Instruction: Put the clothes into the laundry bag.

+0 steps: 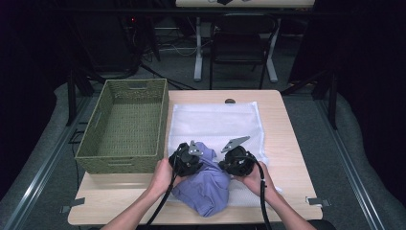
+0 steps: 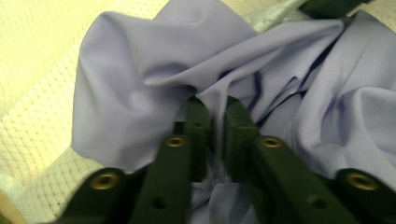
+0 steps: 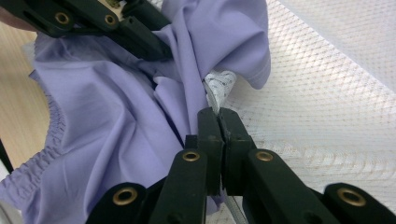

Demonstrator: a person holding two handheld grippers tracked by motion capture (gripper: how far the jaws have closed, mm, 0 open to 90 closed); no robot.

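- The left hand-held gripper (image 2: 215, 109) pinches a fold of the lilac garment (image 1: 207, 184)
- The right hand-held gripper (image 3: 218, 116) is pressed together on the white mesh bag's (image 1: 215, 120) edge
- The garment lies bunched on the bag, on the surface (image 1: 287, 158) beside a green basket (image 1: 125, 124)

You've got smooth matt lilac cloth (image 1: 206, 184) bunched on a white mesh bag (image 1: 215, 120), beside a woven green basket (image 1: 127, 124).

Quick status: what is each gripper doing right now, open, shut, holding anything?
Left gripper: shut on a fold of the crumpled lilac cloth garment.
Right gripper: shut on the edge of the white mesh bag.
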